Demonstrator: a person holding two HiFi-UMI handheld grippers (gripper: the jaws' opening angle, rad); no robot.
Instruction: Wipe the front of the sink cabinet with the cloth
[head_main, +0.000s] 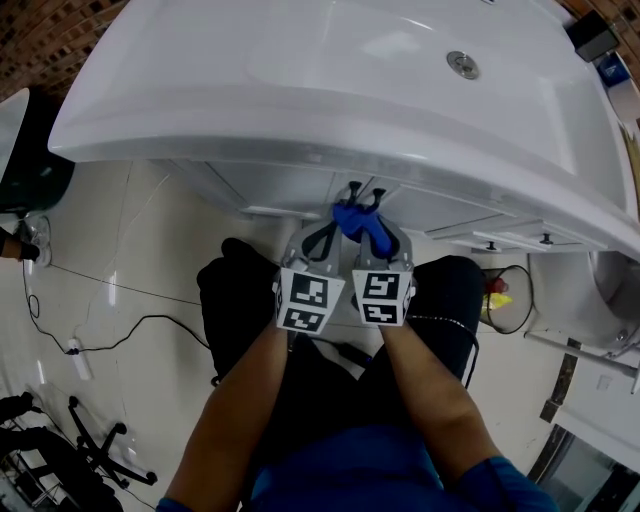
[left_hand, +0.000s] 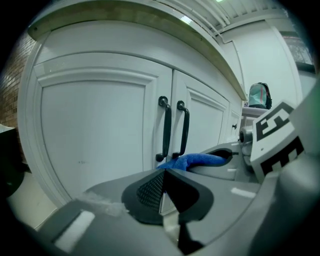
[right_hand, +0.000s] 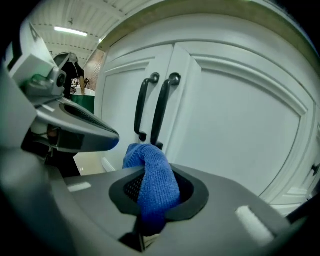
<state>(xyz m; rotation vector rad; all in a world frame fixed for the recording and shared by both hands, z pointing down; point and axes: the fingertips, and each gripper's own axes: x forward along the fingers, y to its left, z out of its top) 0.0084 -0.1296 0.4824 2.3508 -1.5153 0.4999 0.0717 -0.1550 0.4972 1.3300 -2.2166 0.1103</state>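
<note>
The white sink cabinet (head_main: 290, 190) stands under the basin, and its two doors meet at a pair of black handles (head_main: 365, 192). My right gripper (head_main: 378, 236) is shut on a blue cloth (head_main: 358, 222), whose bunched end sits just short of the handles. In the right gripper view the blue cloth (right_hand: 152, 182) rises from the closed jaws of my right gripper (right_hand: 149, 202) before the right door (right_hand: 235, 125). My left gripper (head_main: 322, 240) hangs close beside it, shut and holding nothing. In the left gripper view, the left gripper (left_hand: 162, 192) faces the left door (left_hand: 95, 130) and the cloth (left_hand: 195, 160) shows at the right.
A white basin (head_main: 330, 70) with a drain (head_main: 462, 65) overhangs the cabinet. Drawer fronts with small knobs (head_main: 490, 245) run to the right. A wire bin (head_main: 508, 298) stands at right, with a cable (head_main: 100, 345) and a chair base (head_main: 95, 445) on the floor at left.
</note>
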